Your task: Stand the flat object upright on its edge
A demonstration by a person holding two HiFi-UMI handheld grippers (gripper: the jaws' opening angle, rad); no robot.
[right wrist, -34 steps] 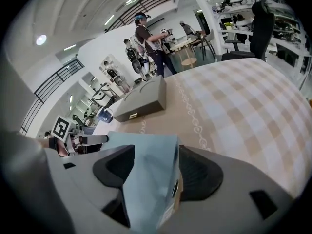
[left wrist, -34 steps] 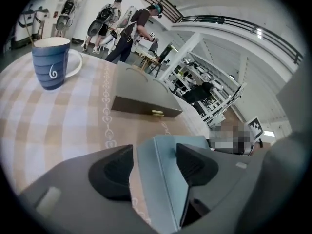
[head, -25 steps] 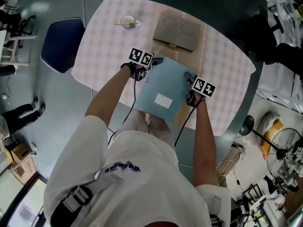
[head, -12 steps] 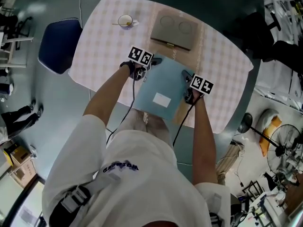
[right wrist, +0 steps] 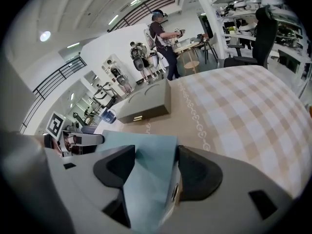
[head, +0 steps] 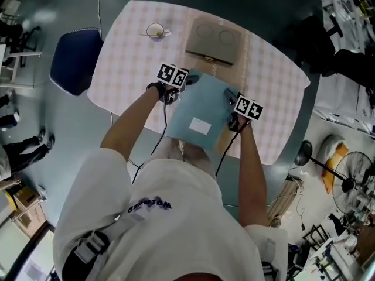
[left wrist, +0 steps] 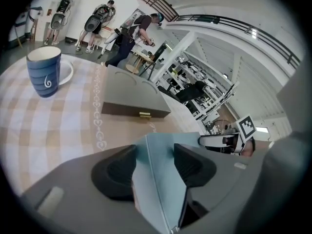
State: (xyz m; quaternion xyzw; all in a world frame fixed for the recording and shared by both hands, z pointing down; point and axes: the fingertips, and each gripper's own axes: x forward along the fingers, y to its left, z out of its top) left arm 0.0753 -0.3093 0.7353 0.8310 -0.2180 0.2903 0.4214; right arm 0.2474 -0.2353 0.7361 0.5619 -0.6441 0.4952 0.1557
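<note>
Over the near edge of the checked surface, the flat blue folder is in both my grippers, label side up. It is tilted and partly past the surface edge on my side. I cannot tell whether its far edge touches the cloth. The left gripper takes the folder's left edge. In the left gripper view the fingers stand moderately apart and press on the covers from both sides, so it is a grip and not a hover. The right gripper does the same on the right edge. In the right gripper view its fingers are about as wide, with the blue sheet clamped between them. The grey box with a brass latch sits beyond the folder, and the blue mug is well apart at the far left. Step, as I judge it: the folder is picked up and being brought round to vertical, not yet stood. Next I need to turn both wrists so one long edge faces down and plant it on bare cloth short of the box. Then I loosen one side at a time. It is thin and likely to tip, so the covers may need fanning a little for a footing.
</note>
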